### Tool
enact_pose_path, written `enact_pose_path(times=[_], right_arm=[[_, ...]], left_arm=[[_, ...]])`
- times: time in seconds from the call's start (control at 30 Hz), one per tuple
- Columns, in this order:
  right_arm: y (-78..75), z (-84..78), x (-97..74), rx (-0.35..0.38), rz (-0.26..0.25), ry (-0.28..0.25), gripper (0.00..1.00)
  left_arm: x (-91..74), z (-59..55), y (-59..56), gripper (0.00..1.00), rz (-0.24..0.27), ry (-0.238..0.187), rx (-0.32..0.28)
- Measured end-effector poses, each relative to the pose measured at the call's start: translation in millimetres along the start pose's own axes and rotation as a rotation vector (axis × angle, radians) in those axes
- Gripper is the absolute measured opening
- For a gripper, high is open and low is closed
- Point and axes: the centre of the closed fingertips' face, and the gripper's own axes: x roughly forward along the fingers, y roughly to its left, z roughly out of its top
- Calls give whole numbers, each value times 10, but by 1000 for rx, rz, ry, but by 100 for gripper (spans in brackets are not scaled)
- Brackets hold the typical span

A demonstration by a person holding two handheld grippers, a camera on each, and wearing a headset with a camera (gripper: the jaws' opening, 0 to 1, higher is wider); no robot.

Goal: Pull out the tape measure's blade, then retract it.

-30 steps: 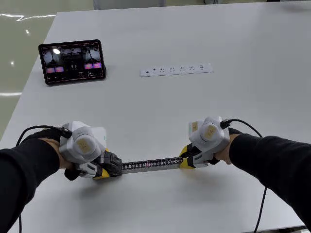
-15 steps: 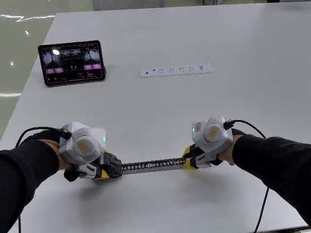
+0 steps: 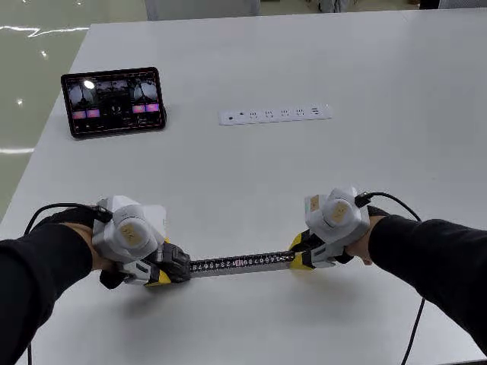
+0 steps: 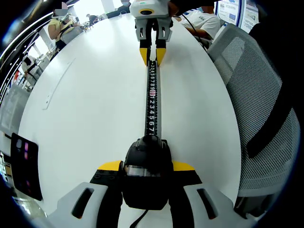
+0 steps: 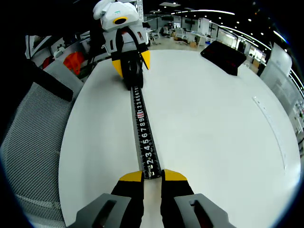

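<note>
The black tape measure case (image 3: 174,263) (image 4: 146,164) lies low on the white table, clamped between the yellow-tipped jaws of my left gripper (image 3: 163,266) (image 4: 147,167). Its dark numbered blade (image 3: 240,263) (image 4: 151,95) (image 5: 142,130) stretches flat across the table to my right gripper (image 3: 298,257) (image 5: 152,175), which is shut on the blade's end hook. In the right gripper view the left gripper (image 5: 130,64) faces me at the blade's far end; in the left gripper view the right gripper (image 4: 152,53) does the same.
A tablet (image 3: 114,99) with a lit screen stands at the table's far left. A white power strip (image 3: 275,114) lies flat near the middle. A mesh office chair (image 4: 256,95) sits by the table edge. Cables trail from both grippers.
My right gripper has drawn a little further to the right, so more blade shows between the two grippers. The left gripper has stayed on the case.
</note>
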Motion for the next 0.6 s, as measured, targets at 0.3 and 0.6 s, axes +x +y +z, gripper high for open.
enact_pose_path(times=[0.3, 0.6], right_arm=[[-14, -49, -36, 1, -4, 3, 8], [-22, -88, -64, 8, -8, 6, 8]], left_arm=[[1, 4, 0, 32, -1, -1, 0], [-2, 6, -2, 32, -1, -1, 0]])
